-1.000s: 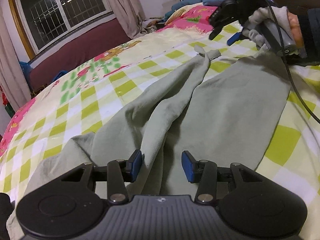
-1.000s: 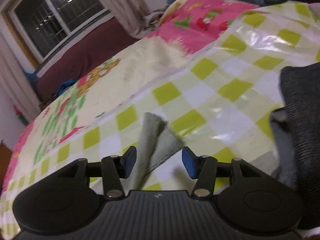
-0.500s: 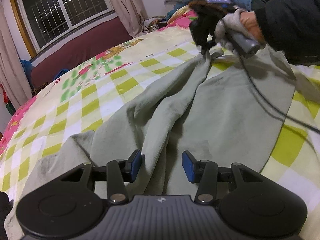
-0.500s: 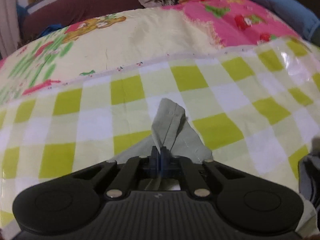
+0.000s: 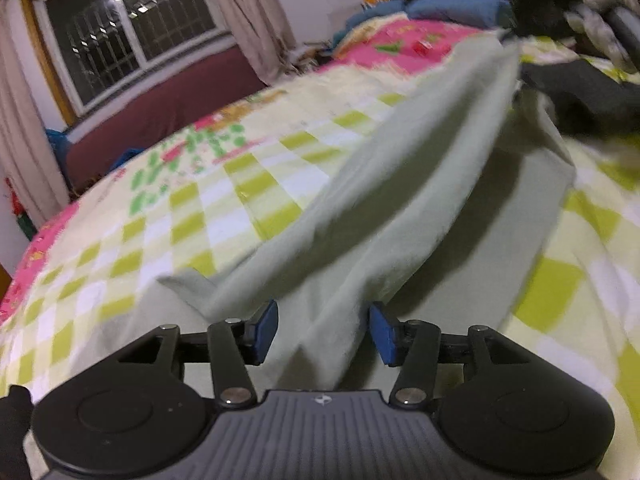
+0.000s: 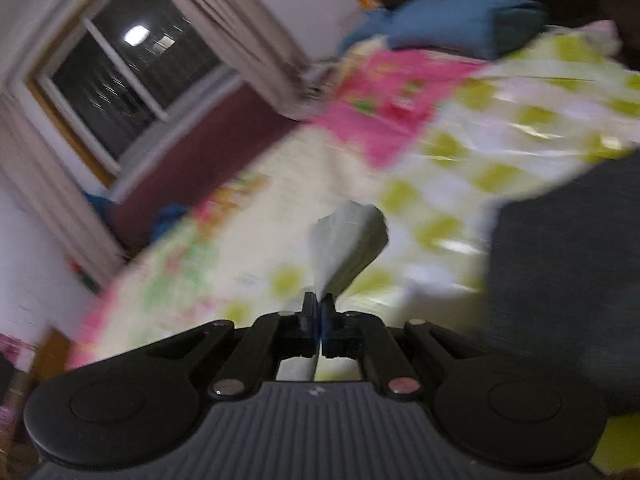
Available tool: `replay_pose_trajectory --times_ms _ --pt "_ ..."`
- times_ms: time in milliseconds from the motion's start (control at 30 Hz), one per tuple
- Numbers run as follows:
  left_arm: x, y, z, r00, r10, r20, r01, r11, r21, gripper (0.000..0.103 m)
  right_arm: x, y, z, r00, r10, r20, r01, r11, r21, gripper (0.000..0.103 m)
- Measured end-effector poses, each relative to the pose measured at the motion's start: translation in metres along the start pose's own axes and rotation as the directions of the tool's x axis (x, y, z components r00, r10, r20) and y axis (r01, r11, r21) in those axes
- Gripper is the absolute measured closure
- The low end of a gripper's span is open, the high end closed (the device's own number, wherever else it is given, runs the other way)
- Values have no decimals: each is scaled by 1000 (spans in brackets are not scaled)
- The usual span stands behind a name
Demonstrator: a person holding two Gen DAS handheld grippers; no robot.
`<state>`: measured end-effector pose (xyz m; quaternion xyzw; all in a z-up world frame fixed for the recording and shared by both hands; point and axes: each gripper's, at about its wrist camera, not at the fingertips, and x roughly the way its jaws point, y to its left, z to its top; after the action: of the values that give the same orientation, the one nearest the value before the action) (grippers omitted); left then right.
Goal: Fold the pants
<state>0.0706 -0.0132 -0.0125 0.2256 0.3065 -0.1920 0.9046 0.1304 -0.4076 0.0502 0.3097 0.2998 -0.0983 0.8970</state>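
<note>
Right gripper pinches pale green cotton pants' far leg end; left gripper, jaws spread, straddles the near end

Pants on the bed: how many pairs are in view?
1: pale green pants spread on the checked bed cover, one leg end lifted in the right gripper. Others may be hidden.

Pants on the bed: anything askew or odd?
Nothing damaged. The pale green pants lie rumpled on the checked bedsheet, one leg pulled up off the bed by its cuff, pinched in the right gripper. The left gripper is open around bunched fabric.
</note>
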Motion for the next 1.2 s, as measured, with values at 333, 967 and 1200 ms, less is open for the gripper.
replay_pose_trajectory --times_ms 333,967,1200 --pt "-5 -35 -2 999 -12 -38 16 995 97 39 11 -47 -27 996 6 -91 6 992 129 94" --pt "11 -93 36 996 -77 -50 85 977 198 38 16 -139 5 995 -103 -11 101 941 322 74" --pt "9 -105 40 993 -118 -25 120 969 214 38 -11 -106 -57 989 93 -112 -48 933 356 74"
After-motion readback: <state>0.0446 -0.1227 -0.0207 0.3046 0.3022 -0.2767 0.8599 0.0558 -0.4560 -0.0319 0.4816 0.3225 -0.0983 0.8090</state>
